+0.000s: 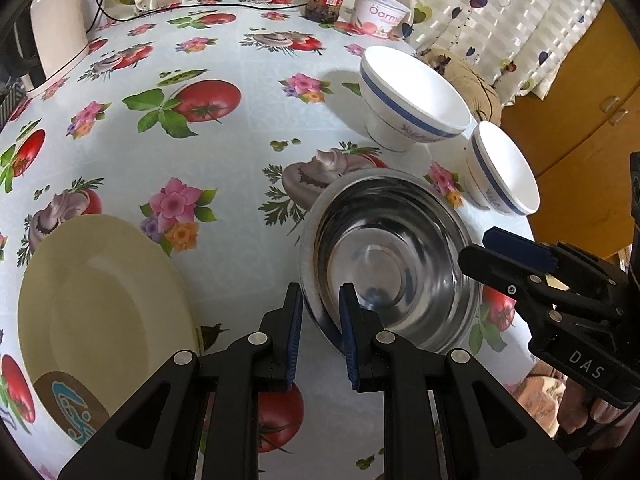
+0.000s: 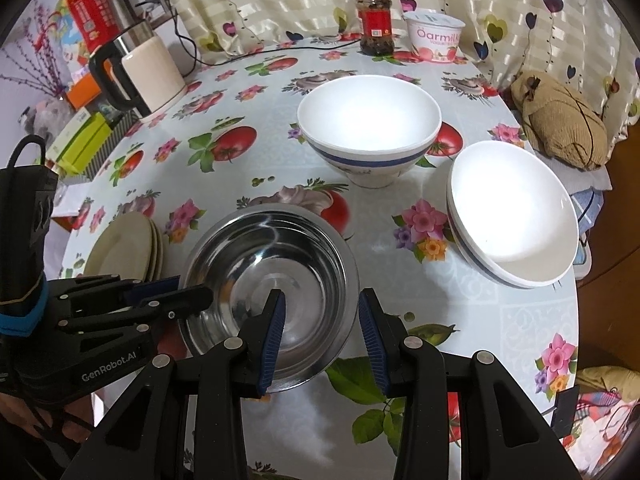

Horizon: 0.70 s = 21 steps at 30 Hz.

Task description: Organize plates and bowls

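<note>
A steel bowl (image 1: 384,256) stands near the front of the flowered table, between both grippers. My left gripper (image 1: 320,292) straddles its left rim, one pad outside and one inside, shut on the rim. My right gripper (image 2: 322,294) has the bowl's (image 2: 272,256) right rim between its pads, one finger inside and one outside, and it is shut on it. Each gripper also shows in the other's view, the right gripper (image 1: 488,248) and the left gripper (image 2: 188,288). A stack of cream plates (image 1: 100,300) lies to the bowl's left. Two white blue-banded bowls (image 2: 368,120) (image 2: 516,216) stand behind and to the right.
A kettle (image 2: 148,68) stands at the back left with its cord across the table. At the back are a red-lidded jar (image 2: 374,24) and a yogurt tub (image 2: 436,38). A brown straw hat (image 2: 560,124) lies past the right edge. The table's edge (image 2: 576,280) curves close behind the right bowl.
</note>
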Tool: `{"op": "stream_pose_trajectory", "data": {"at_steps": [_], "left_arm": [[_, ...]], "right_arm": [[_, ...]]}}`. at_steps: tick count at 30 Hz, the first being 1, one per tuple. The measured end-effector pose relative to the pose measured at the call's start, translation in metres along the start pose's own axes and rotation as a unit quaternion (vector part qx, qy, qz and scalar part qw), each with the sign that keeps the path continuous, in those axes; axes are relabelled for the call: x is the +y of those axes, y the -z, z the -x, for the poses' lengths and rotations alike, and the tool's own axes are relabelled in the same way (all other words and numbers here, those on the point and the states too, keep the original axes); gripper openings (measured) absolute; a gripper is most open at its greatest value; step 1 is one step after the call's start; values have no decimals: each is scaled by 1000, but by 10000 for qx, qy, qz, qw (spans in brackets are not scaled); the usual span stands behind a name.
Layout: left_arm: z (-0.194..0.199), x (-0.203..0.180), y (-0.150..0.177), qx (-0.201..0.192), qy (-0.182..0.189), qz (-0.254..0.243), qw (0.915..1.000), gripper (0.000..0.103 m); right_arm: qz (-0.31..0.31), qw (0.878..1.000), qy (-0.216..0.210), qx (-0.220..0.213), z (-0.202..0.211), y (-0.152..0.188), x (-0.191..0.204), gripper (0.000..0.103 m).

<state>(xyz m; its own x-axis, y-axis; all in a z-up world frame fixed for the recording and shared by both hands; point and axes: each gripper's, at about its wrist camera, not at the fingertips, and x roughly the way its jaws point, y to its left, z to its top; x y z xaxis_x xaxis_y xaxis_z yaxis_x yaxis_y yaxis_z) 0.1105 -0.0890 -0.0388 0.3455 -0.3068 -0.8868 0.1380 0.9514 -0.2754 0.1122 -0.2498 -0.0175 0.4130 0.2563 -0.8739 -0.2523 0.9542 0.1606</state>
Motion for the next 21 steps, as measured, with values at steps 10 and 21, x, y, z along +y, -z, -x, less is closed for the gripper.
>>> {"op": "stream_pose_trajectory", "data": {"at_steps": [10, 21], "left_arm": [[2, 2, 1, -93, 180, 49, 9998, 23], [14, 6, -4, -395, 105, 132, 9991, 31]], "right_arm": [[5, 10000, 6, -14, 1, -1, 1, 38], [-32, 10000, 4, -42, 4, -5, -4, 38]]}}
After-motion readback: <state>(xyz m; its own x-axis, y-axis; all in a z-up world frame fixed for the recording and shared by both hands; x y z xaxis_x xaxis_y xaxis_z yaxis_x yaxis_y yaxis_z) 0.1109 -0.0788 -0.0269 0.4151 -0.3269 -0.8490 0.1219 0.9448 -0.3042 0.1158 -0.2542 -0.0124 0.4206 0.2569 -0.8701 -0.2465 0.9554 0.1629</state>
